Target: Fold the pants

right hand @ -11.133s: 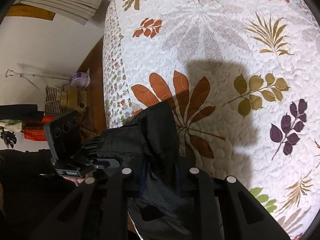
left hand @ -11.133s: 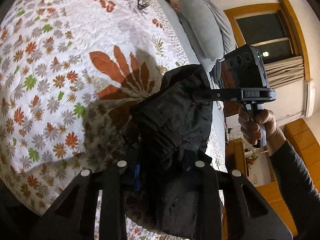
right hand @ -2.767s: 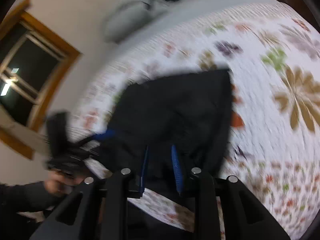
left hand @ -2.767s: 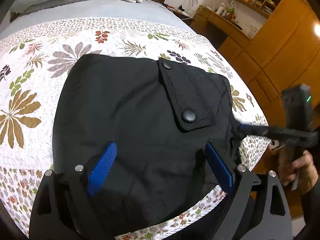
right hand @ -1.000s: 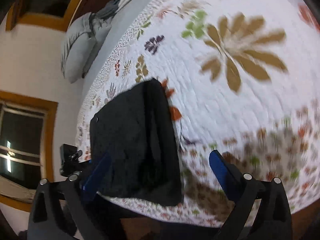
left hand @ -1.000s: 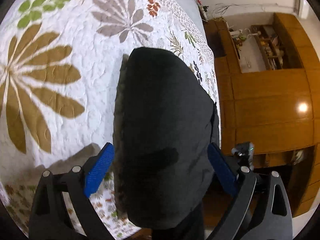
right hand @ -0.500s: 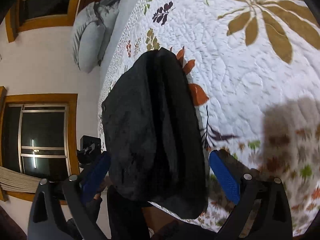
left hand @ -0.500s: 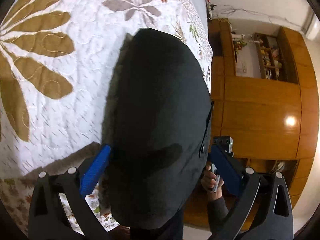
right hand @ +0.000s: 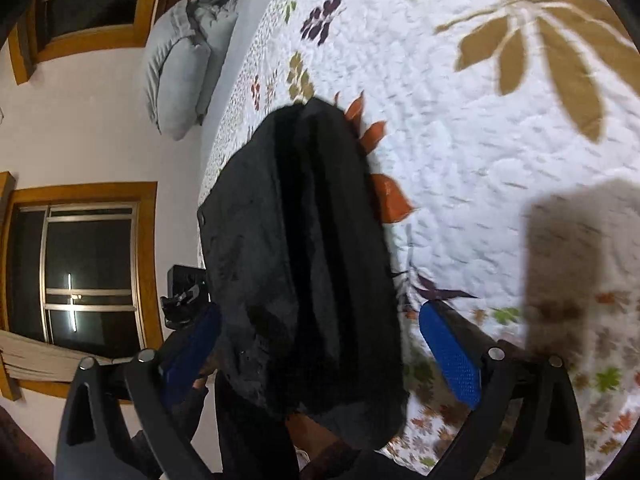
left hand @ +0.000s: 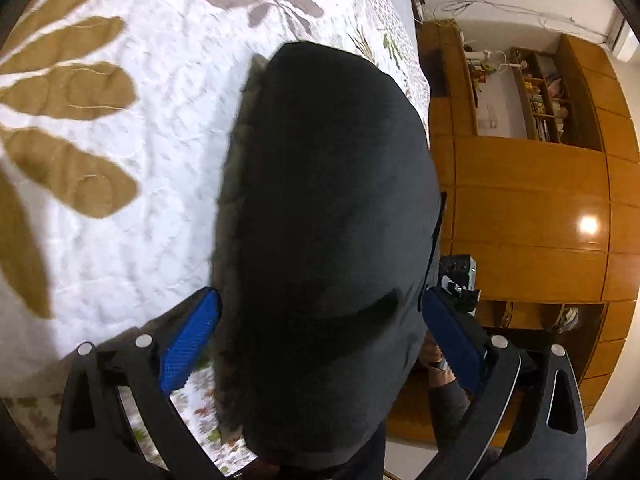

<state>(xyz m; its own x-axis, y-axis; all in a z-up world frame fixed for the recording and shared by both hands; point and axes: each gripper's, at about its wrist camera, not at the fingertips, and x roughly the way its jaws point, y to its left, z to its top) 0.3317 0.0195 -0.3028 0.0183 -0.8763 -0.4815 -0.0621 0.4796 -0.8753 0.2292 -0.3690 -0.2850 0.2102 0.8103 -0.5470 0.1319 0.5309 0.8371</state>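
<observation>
On the quilt [left hand: 132, 184], near its edge, lie the pants [left hand: 324, 216], already a compact dark bundle; both claws face it from opposite sides, so each wrist view has the bundle running straight out ahead between its fingers. Seen from the left gripper [left hand: 320, 336], the long axis points directly away from the camera, near end under the claw and far end rounded off toward the wardrobe [left hand: 532, 216] corner; the right gripper [right hand: 320, 340] sees the same lengthwise run, far end pointing toward the pillows [right hand: 180, 64]. Neither hand looks clearly nearer; each has the bundle's near end between its blue pads [left hand: 190, 340], so either could close on it or press it, and I judge the next move turns on that straddle along the length.

Left claw: spread wide, pads flanking the cloth on both sides, gripping nothing that I can see; whether the pads brush the fabric I cannot tell. Right claw: likewise spread wide, one pad [right hand: 450, 356] over the quilt beside the bundle, the other partly hidden at its window side; empty.

The bundle itself is black, matte, thick and domed; the left view shows a smooth top with one shallow crease across it near the claw; the right view shows several stacked layers in lengthwise ridges, the near edge drooping over the bed's side. Folding looks nearly or wholly done; a final tidy or press may remain.
</observation>
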